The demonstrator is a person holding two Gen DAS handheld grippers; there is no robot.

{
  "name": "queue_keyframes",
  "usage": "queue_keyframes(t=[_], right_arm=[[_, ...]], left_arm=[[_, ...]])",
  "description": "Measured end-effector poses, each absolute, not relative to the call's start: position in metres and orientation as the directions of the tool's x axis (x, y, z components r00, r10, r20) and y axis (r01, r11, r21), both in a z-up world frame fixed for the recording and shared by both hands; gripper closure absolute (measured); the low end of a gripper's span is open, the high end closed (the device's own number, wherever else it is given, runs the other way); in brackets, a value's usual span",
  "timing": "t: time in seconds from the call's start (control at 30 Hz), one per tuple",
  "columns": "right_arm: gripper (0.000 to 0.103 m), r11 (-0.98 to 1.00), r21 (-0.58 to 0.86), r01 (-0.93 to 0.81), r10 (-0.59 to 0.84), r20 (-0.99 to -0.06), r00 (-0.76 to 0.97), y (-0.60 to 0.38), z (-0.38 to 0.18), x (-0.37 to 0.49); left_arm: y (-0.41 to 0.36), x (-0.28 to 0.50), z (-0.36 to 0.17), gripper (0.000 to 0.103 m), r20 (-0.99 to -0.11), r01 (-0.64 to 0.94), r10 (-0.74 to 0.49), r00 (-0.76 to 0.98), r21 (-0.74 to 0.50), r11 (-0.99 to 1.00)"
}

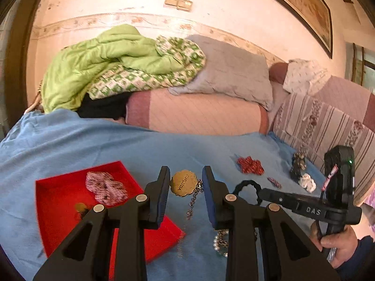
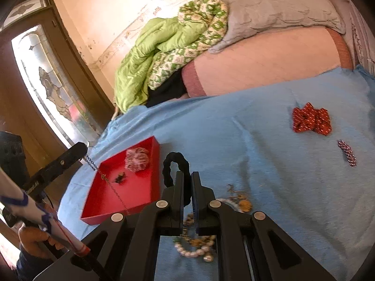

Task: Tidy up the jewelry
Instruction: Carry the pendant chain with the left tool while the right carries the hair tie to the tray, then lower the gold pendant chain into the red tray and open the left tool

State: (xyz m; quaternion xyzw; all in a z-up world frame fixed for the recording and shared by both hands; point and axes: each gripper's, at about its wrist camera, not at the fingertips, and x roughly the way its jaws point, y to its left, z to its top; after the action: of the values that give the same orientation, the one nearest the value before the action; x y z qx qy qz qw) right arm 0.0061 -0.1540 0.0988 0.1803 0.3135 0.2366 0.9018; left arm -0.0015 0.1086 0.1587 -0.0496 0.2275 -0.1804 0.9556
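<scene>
My left gripper (image 1: 186,172) is shut on a gold scalloped pendant (image 1: 184,182). Its chain (image 1: 193,202) hangs down from it. In the right wrist view that gripper (image 2: 83,149) is raised at the left, and the chain (image 2: 110,183) dangles into the red tray (image 2: 140,187). My right gripper (image 2: 186,175) is shut on a black scrunchie (image 2: 173,166), which loops up past its tips. From the left wrist view the right gripper (image 1: 260,193) sits to the right of the pendant. The tray (image 1: 58,199) holds a pink-white scrunchie (image 1: 105,187) and a small dark piece (image 1: 80,208).
On the blue sheet (image 2: 234,140) lie a red scrunchie (image 2: 311,120), a beaded clip (image 2: 346,155), a pearl bracelet (image 2: 194,251) and gold pieces (image 2: 243,202). Two more scrunchies (image 1: 302,173) lie far right. A green quilt (image 1: 105,58) and pillows sit behind.
</scene>
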Motion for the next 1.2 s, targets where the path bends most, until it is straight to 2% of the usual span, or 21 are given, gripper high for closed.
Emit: queue_keyframes(t=[0.3,0.63,0.9,1.2], right_arm=[[0.096,0.776,0.479,-0.410,0.617,-0.444,0.650,-0.109,0.120,-0.003],[0.096,0.739,0.481,-0.472,0.673,-0.476,0.567,-0.045,0.113,0.008],[0.096,0.728,0.486,-0.484,0.686,-0.502,0.527,-0.006,0.108,0.026],[0.096,0.755,0.462,-0.466,0.654,-0.590,0.473,0.038,0.090,0.057]], left_arm=[[0.160,0.000,0.180,0.076,-0.394,0.221,-0.275,0.877,-0.178,0.959],[0.227,0.033,0.143,0.076,-0.491,0.057,-0.145,0.859,-0.191,0.980],[0.253,0.060,0.111,0.076,-0.553,-0.017,-0.096,0.828,-0.197,0.980],[0.270,0.076,0.092,0.076,-0.601,-0.070,-0.063,0.797,-0.195,0.978]])
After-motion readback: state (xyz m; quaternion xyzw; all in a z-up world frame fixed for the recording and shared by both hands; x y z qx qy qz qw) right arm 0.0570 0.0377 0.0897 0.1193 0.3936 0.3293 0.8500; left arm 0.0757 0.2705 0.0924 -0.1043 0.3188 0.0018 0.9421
